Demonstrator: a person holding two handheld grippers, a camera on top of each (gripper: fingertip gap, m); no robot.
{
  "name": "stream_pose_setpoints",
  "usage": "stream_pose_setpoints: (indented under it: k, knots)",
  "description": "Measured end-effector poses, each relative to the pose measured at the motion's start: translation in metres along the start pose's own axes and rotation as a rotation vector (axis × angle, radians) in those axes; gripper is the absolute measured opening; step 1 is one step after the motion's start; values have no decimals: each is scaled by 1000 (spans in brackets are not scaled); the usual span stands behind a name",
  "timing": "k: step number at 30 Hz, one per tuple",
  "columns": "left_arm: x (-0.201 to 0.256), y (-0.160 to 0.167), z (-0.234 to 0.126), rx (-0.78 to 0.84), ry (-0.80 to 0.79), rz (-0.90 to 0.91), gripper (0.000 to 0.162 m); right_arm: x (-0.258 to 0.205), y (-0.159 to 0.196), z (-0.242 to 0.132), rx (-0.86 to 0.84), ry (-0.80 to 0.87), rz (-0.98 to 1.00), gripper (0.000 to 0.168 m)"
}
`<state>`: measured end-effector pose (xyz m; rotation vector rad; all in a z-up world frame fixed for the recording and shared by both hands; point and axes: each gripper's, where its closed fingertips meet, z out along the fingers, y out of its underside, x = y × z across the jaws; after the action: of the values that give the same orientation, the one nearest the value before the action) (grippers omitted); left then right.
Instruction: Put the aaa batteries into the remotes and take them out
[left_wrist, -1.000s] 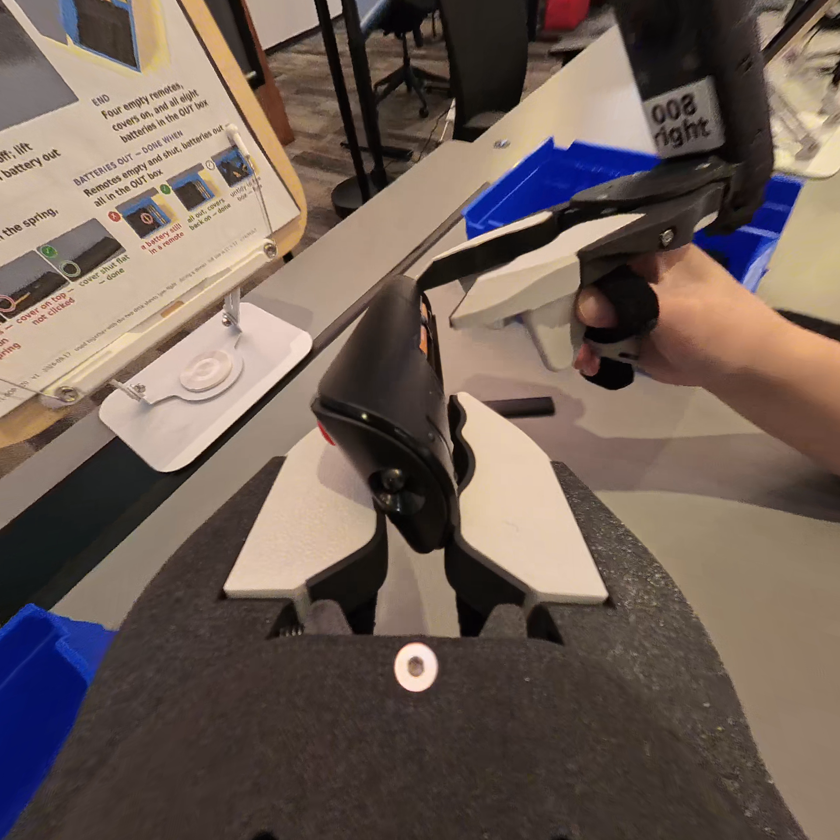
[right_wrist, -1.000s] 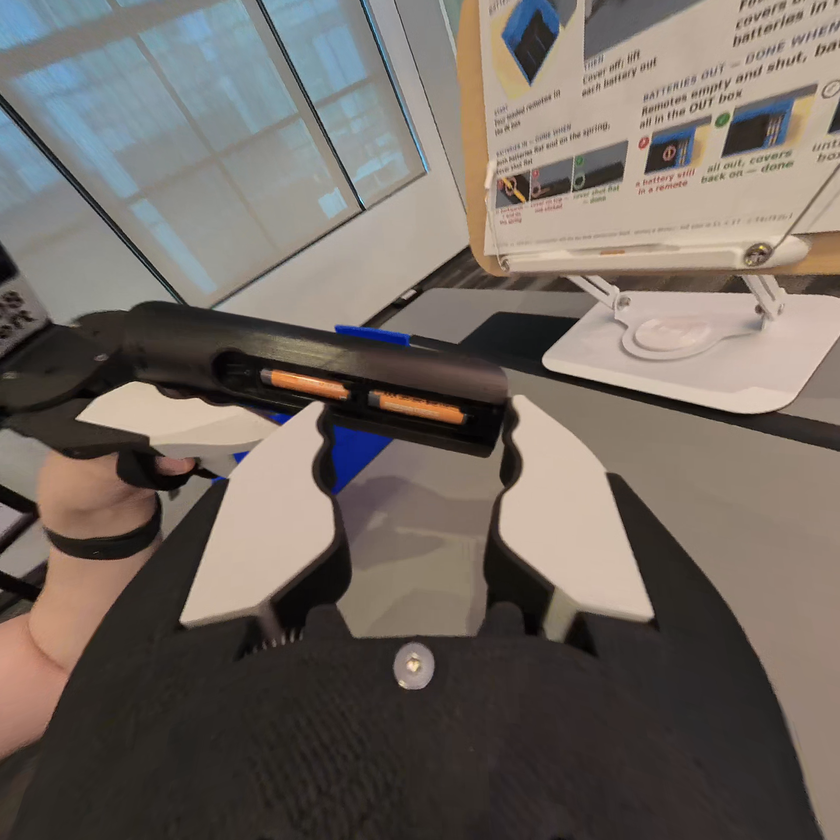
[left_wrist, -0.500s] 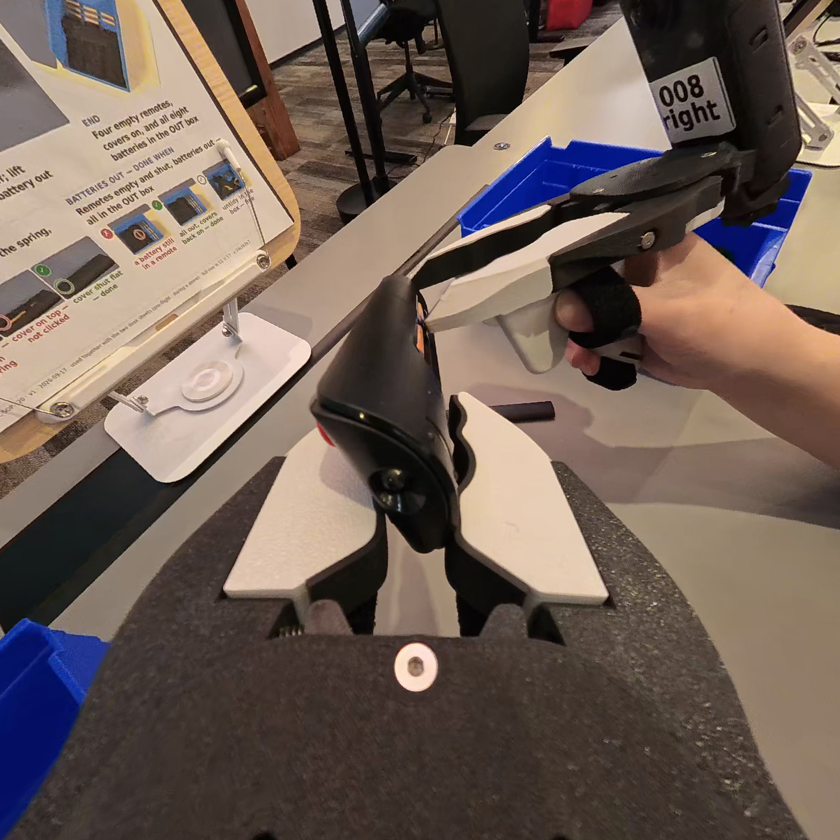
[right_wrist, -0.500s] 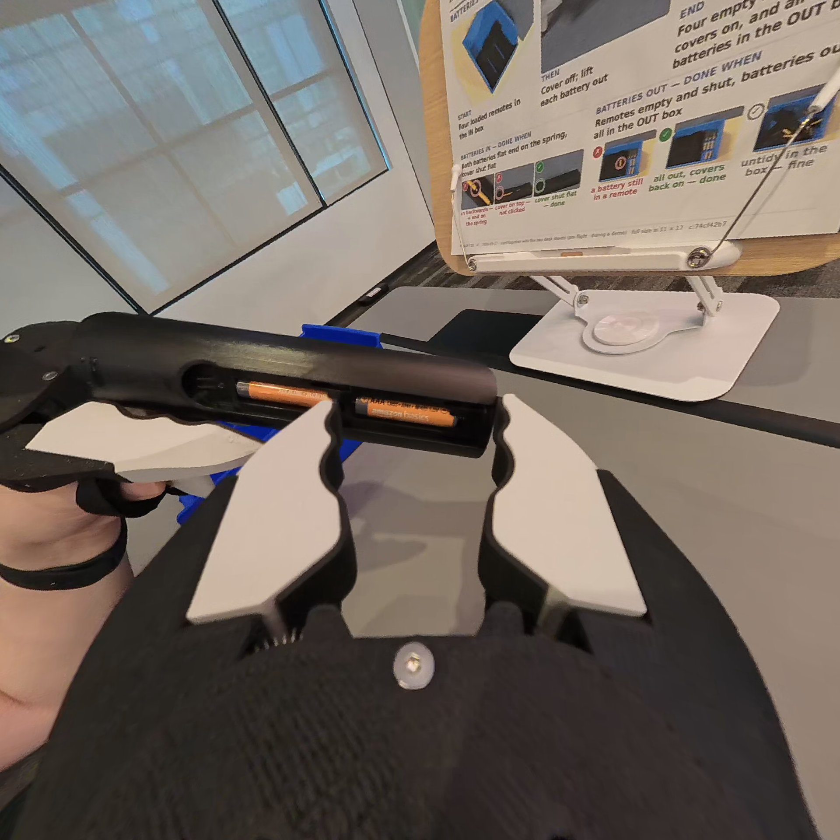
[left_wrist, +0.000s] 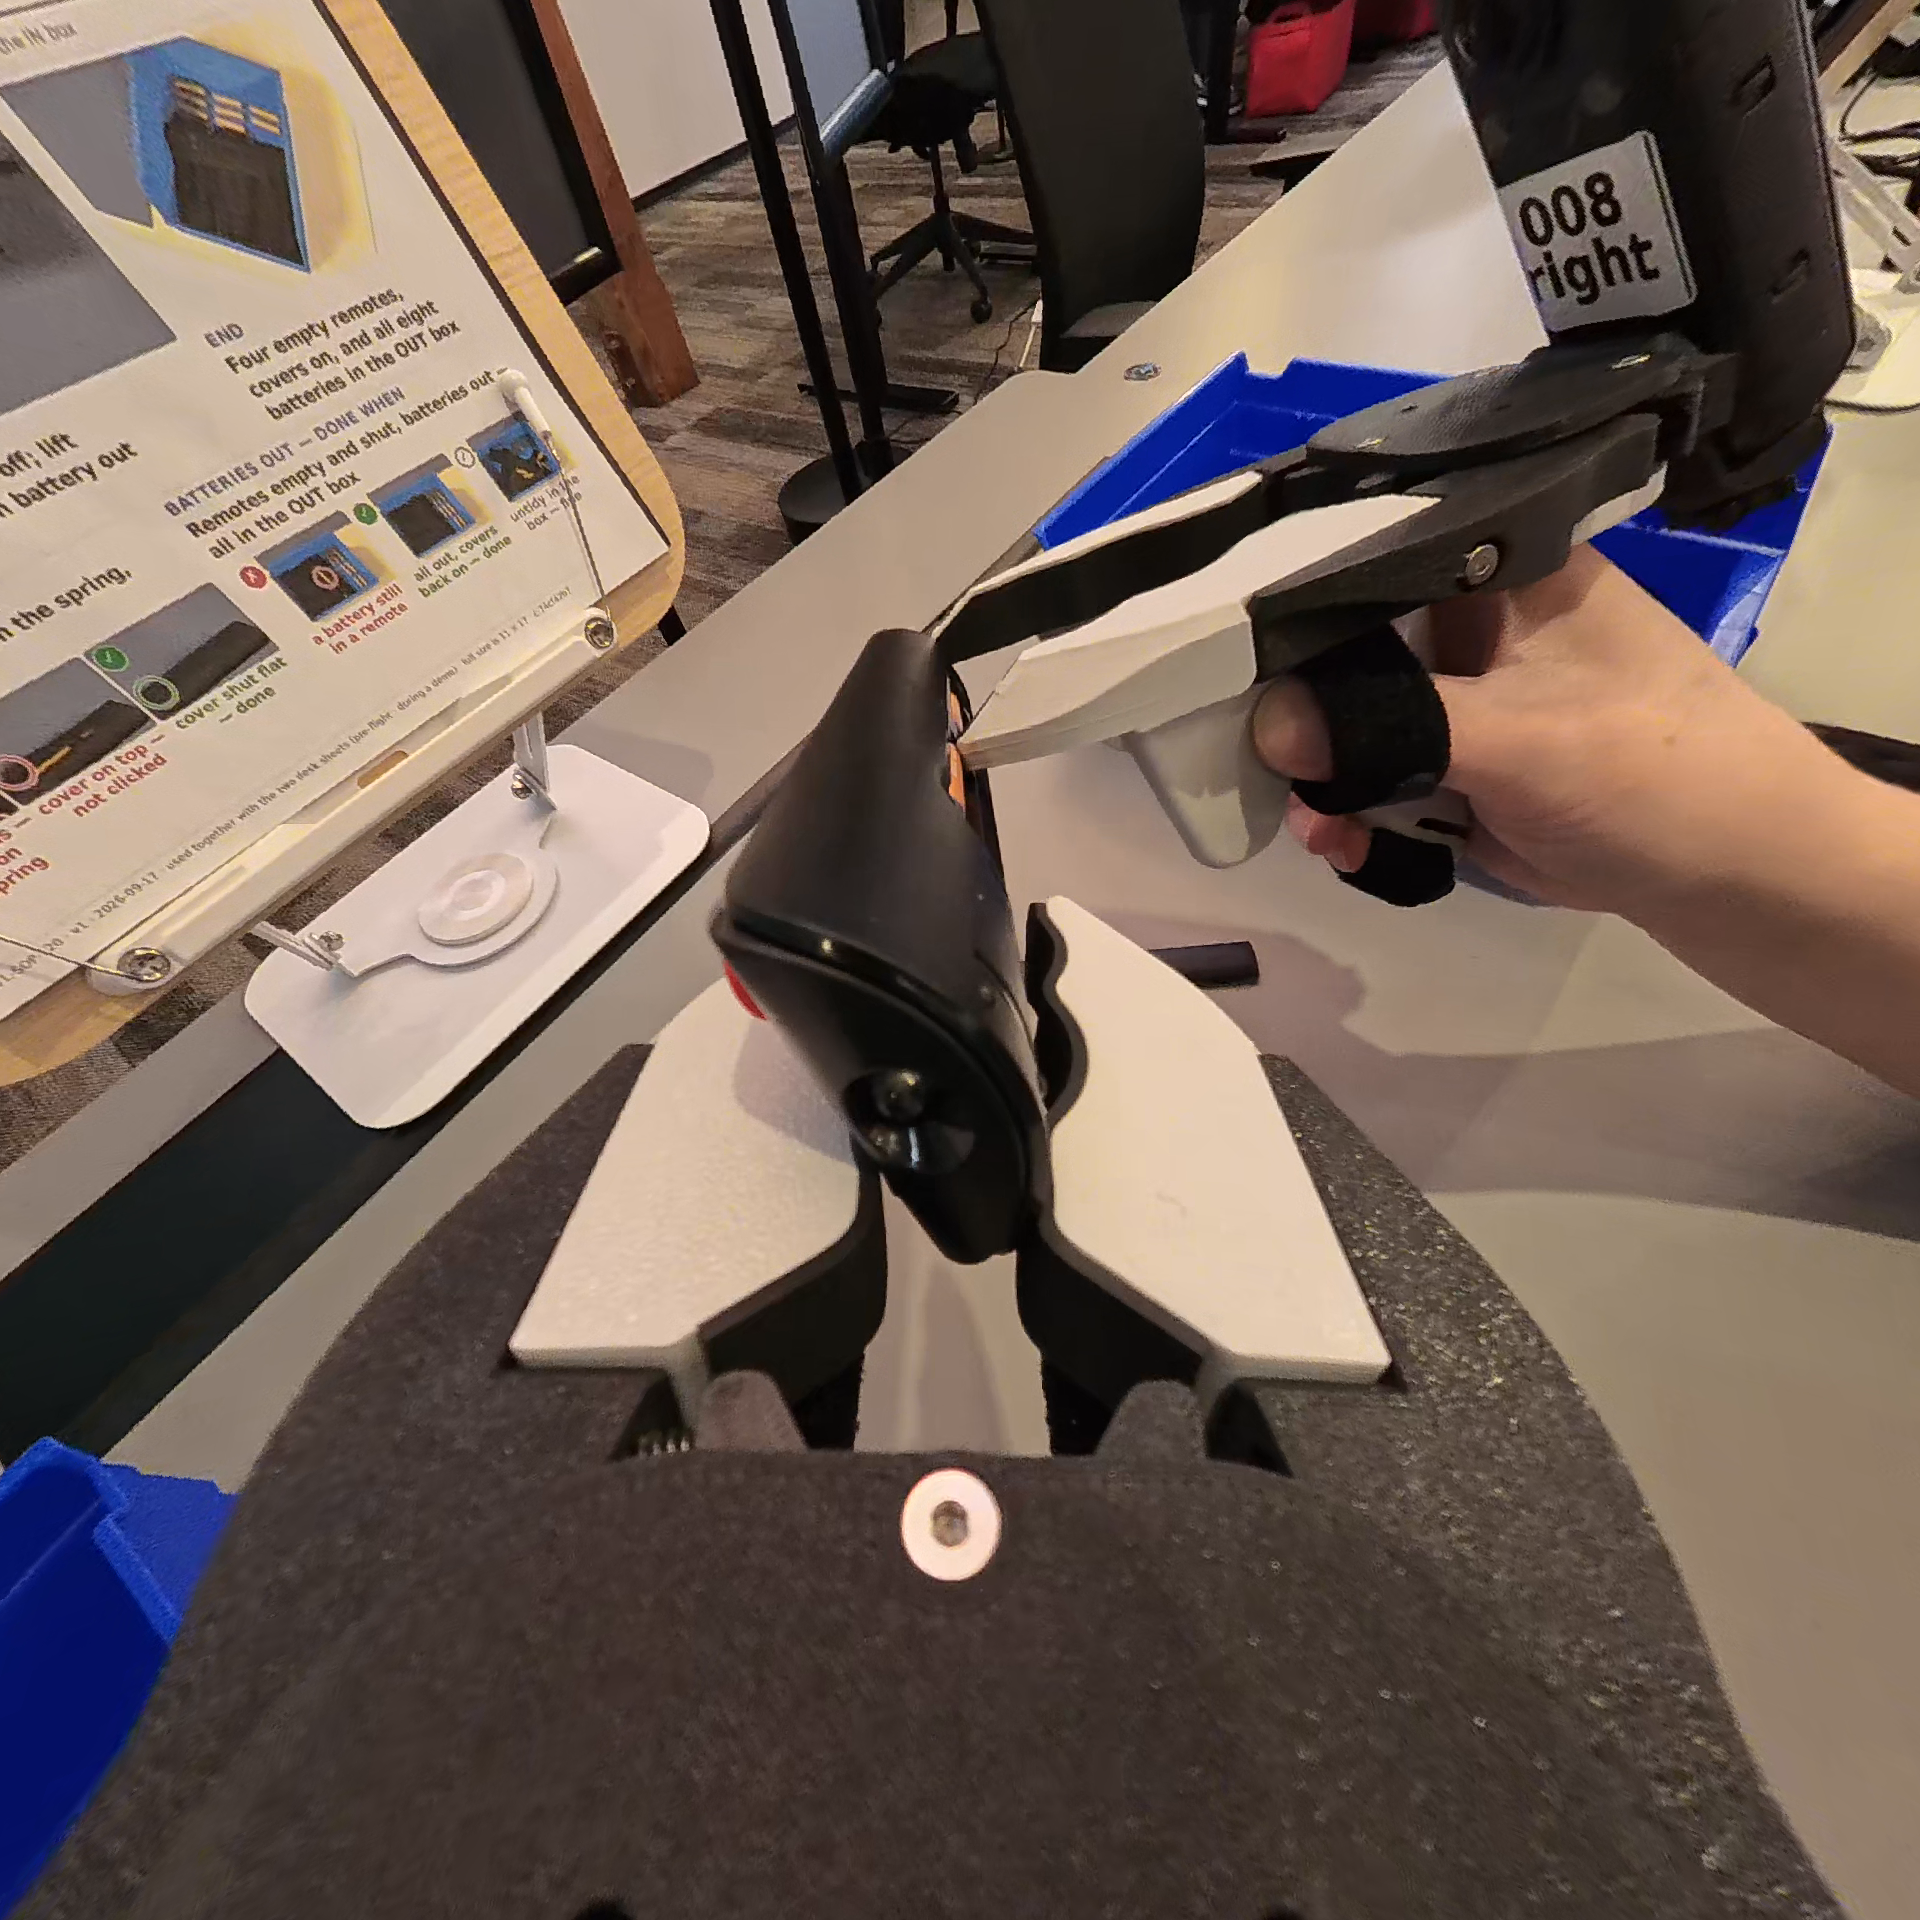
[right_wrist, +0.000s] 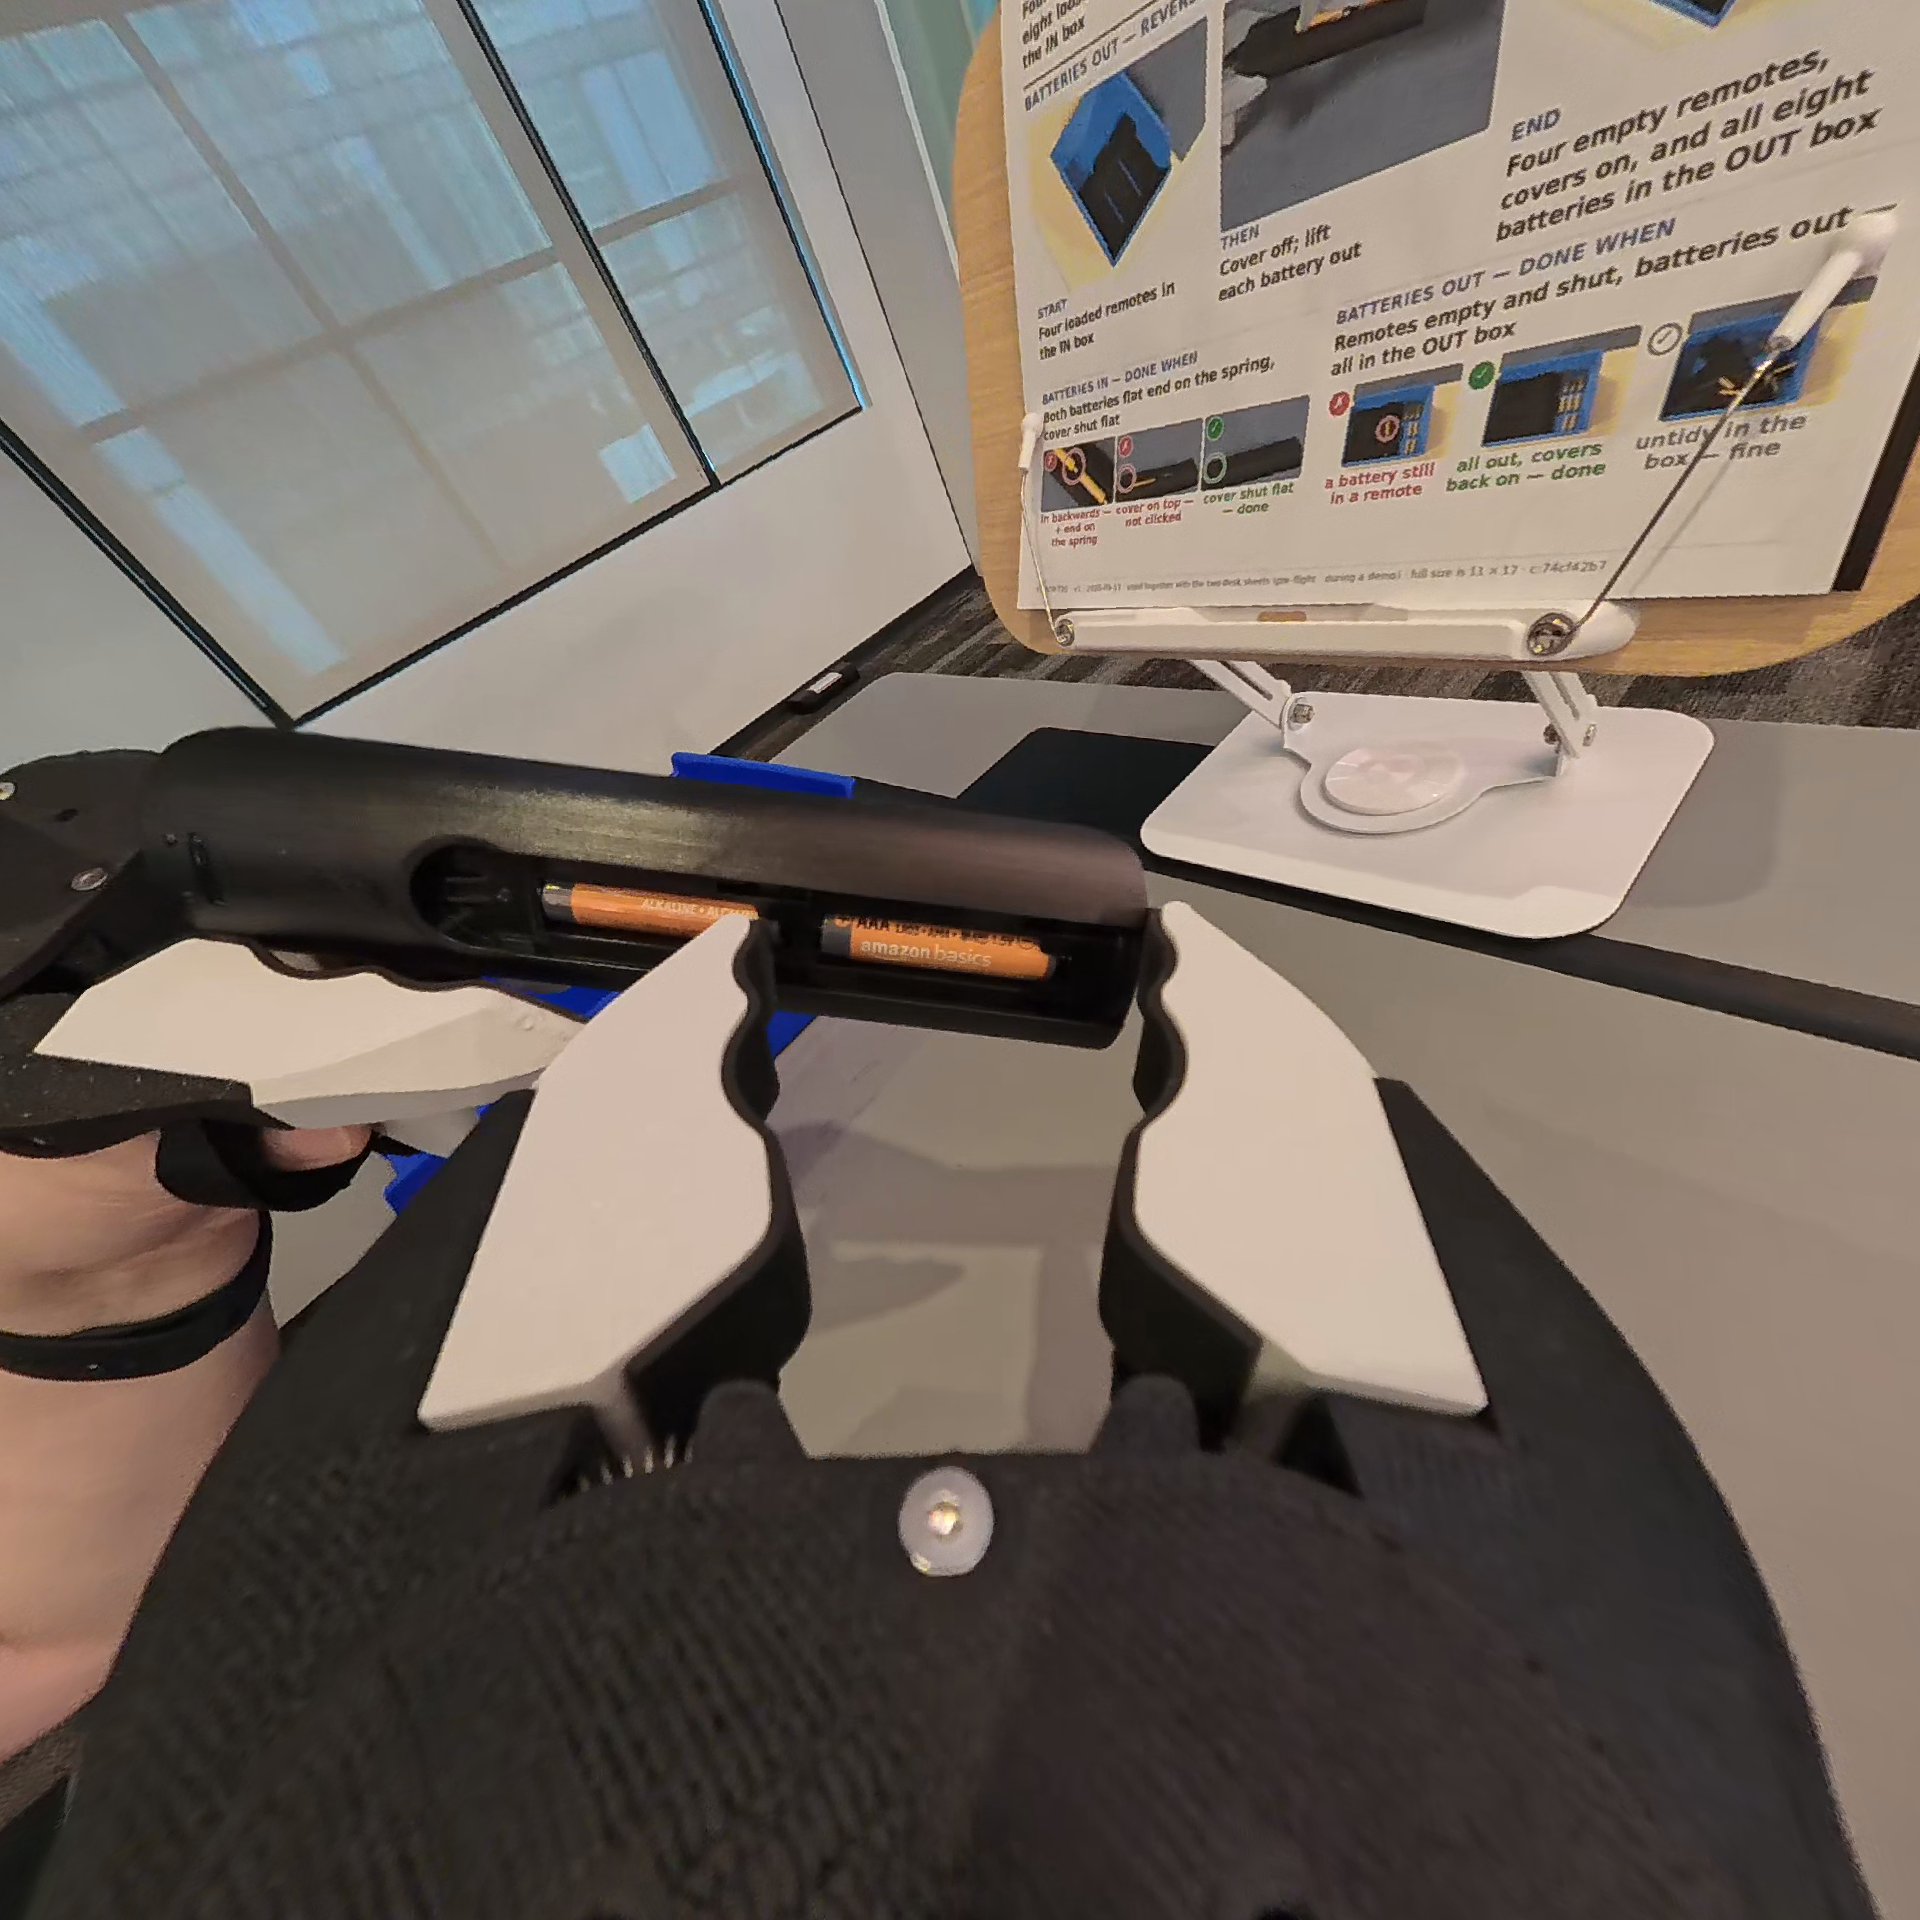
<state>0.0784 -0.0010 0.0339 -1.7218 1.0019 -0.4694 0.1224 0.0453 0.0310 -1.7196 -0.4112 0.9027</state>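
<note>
Jaws: left gripper clamps remote | right gripper agape, empty | remote points away, batteries lengthwise

Glossy black plastic remote, matt white gripper fingers — grainy, smooth grey table, wood-backed paper sheet.

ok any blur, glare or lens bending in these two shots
Left wrist view: strong wide-angle bending at the edges; the instruction board is slightly soft, the remote sharp with small highlights, and soft shadows lie on the grey table.
Right wrist view: the window is hazy and bowed; the batteries are crisp.
</note>
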Motion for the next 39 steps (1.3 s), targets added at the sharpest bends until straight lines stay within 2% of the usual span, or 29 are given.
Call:
stream_pose_setpoints:
  k: [4,7,14,24,39]
  knots:
    - [-3,2,2,-6,0,-4,26,0,2,3,-32,-29,24,70]
    - [-2,4,4,-8,-6,-12,26,-3,2,4,-18,-45,58,86]
    - [0,3,6,-10,-29,4,26,-2,4,3,-24,-13,16,87]
    - [3,1,5,-9,-45,46,26,-4,2,1,-35,-33,9,86]
    - [5,-5,1,24,-32,40,26,1,-4,-5,-44,-20,-18,68]
